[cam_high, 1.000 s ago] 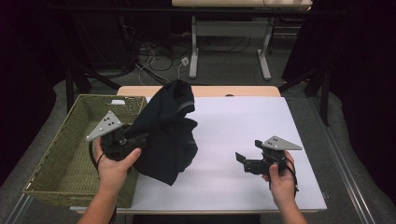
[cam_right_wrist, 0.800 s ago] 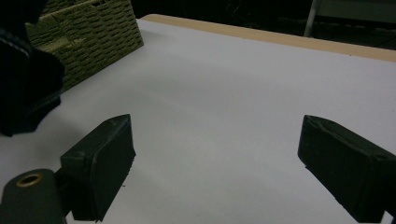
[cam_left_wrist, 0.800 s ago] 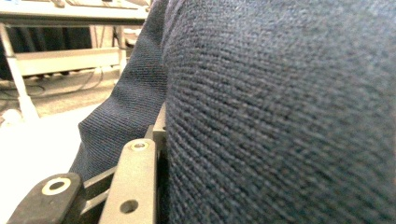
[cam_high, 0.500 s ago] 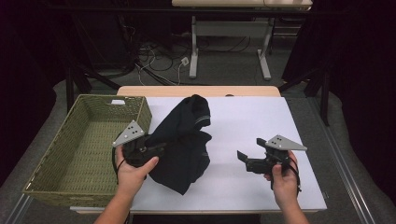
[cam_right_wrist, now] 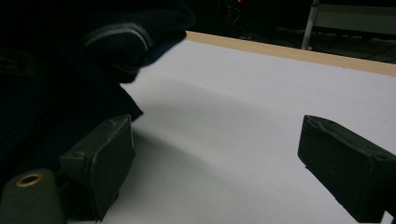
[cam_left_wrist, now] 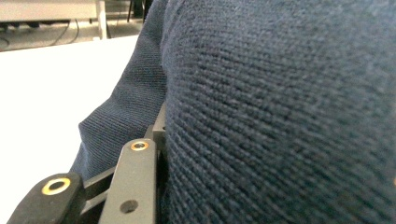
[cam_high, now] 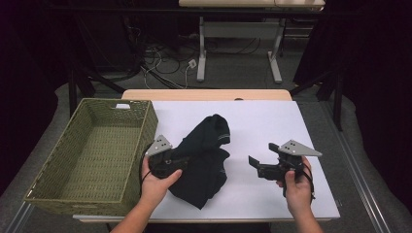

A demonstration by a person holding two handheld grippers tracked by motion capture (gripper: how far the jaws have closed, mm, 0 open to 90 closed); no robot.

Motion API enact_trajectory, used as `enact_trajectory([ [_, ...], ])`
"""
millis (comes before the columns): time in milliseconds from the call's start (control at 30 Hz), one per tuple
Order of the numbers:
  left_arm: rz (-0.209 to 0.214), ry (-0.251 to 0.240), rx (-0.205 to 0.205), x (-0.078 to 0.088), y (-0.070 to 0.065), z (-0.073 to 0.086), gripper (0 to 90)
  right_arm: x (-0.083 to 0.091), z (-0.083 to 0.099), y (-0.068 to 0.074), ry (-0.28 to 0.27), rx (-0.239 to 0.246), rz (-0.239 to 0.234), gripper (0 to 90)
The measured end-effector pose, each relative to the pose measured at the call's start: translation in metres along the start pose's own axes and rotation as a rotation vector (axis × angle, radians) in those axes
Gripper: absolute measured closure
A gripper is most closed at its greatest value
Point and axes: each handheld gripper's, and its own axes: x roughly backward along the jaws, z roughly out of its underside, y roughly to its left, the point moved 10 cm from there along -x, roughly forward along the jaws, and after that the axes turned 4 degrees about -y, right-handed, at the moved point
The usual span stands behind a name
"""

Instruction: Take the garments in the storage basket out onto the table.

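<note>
1. The room is dark around a white worktop with a pale wooden edge at its far side; beyond that edge, cables lie on the grey floor between the legs of another table.
2. A dark knitted garment lies bunched near the middle of the worktop. I take it as the landmark for everything else.
3. Its far end rises to a rounded hump with a thin pale stripe; its near end spreads down toward the person's edge of the worktop.
4. To the left of the garment stands a green woven basket, its right wall just beside the cloth. A small white tag sits at its far rim.
5. The left gripper is pressed against the garment's left side, held in the person's left hand. In the left gripper view one black jaw lies tight against the knit and the fabric covers the rest, so the cloth appears pinched between the jaws.
6. The right gripper sits well to the right of the garment, apart from it, low over bare worktop, in the right hand.
7. In the right gripper view its jaws stand wide apart with nothing between them; the garment's striped edge lies ahead on the left.
</note>
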Motion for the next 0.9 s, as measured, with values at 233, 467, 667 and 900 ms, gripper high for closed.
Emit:
enact_trajectory([
  [233,-0.005,0.073,0.012,-0.015,0.000,0.027,61.2,0.002,0.000,-0.001,0.002,-0.003,0.000,10.3],
  [467,-0.007,0.109,0.004,-0.022,0.000,0.041,60.0,0.001,-0.001,0.000,0.001,0.001,-0.001,10.3],
  [667,-0.008,0.123,0.023,-0.024,0.002,0.045,58.3,0.001,0.000,0.001,0.004,0.006,0.000,10.3],
  [900,-0.011,0.142,0.028,-0.028,0.006,0.050,54.7,0.001,0.001,0.001,0.005,0.002,-0.002,10.3],
])
